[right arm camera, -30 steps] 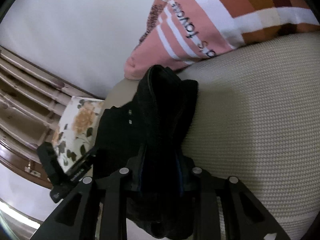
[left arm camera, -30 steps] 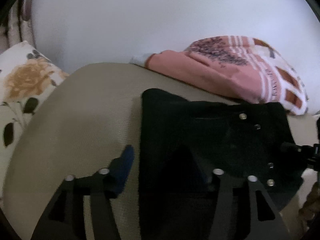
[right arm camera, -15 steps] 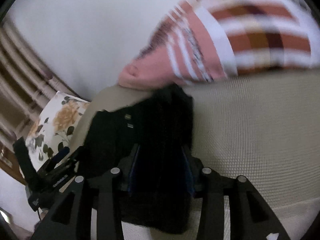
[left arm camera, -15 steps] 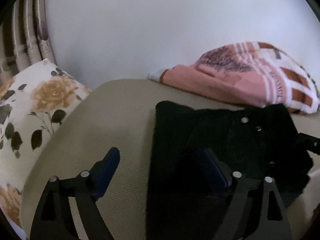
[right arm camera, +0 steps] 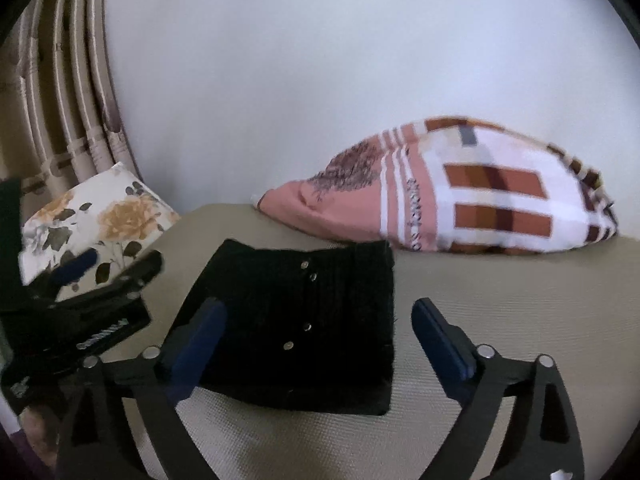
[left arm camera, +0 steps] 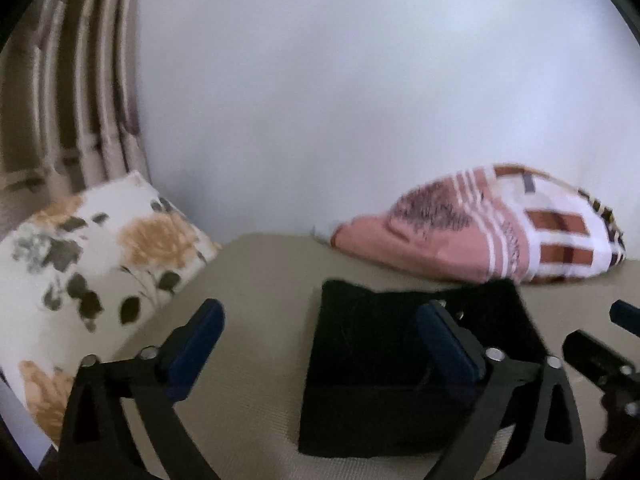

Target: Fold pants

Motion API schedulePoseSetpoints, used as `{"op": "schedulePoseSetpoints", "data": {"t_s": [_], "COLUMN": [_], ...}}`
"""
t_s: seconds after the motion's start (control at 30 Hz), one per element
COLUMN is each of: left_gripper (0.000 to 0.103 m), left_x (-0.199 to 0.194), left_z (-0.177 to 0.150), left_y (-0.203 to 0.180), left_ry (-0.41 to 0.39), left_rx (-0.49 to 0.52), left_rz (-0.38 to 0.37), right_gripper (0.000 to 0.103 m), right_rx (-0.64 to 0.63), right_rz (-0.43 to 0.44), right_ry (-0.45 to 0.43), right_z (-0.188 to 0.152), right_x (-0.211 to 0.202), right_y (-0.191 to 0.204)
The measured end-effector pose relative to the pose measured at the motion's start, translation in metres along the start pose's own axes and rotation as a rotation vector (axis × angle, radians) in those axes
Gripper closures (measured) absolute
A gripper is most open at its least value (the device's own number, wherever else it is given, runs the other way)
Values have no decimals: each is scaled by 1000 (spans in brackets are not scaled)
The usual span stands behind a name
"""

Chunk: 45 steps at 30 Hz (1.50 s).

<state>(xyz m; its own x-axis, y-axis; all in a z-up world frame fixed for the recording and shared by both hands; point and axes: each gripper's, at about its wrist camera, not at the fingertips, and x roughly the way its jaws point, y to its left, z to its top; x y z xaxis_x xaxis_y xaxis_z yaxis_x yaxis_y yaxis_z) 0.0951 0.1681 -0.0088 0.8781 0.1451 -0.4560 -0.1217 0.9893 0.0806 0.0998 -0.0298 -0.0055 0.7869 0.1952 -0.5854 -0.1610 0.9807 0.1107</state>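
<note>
The black pants (right arm camera: pixel 304 328) lie folded into a compact, roughly square, flat stack on the beige woven surface (right arm camera: pixel 500 292), with several small metal snap studs visible in a line on the top layer. The fabric is dark and ribbed, with edges aligned and a thick fold edge at 6 o'clock. The stack's 12 o'clock edge lies just beside the pink patterned pillow (right arm camera: pixel 460 196).

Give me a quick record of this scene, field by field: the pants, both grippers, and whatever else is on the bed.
pants: black pants, folded into a compact rectangle, lying flat on the beige bed surface
left gripper: jaws just opened wide, nothing held
right gripper: jaws just opened wide, above the pants, nothing held
behind pants: pink patterned pillow against the wall
left side: floral cushion
</note>
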Motion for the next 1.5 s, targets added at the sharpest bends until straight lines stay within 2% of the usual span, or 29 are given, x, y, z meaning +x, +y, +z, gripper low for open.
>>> {"op": "schedulePoseSetpoints", "data": {"t_s": [0.13, 0.23, 0.3, 0.47, 0.57, 0.63, 0.77, 1.23, 1.5], "left_gripper": [0, 0, 0, 0, 0, 0, 0, 0, 0], "left_x": [-44, -74, -89, -108, -119, -121, -121, -136, -128], "left_z": [11, 18, 23, 30, 28, 26, 21, 10, 8], "left_y": [7, 10, 9, 9, 11, 10, 6, 9, 9], "left_ry": [-81, -149, -157, -78, -67, -27, 47, 38, 63], "left_rx": [-51, -74, -62, -48, -48, -37, -22, -61, -64], "left_rz": [-17, 21, 41, 25, -26, -51, -35, -52, -53], "right_gripper": [4, 3, 2, 2, 1, 1, 1, 1, 1], "right_rx": [1, 20, 22, 4, 8, 10, 11, -13, -14], "right_rz": [0, 17, 22, 18, 13, 19, 17, -35, -30], "right_ry": [-49, -74, -89, -119, -128, -123, -116, -105, -80], "right_z": [5, 8, 10, 10, 9, 7, 3, -9, -12], "right_x": [-31, -52, -66, -96, -109, -115, -126, -146, -142], "right_y": [5, 5, 6, 13, 13, 14, 15, 22, 21]}}
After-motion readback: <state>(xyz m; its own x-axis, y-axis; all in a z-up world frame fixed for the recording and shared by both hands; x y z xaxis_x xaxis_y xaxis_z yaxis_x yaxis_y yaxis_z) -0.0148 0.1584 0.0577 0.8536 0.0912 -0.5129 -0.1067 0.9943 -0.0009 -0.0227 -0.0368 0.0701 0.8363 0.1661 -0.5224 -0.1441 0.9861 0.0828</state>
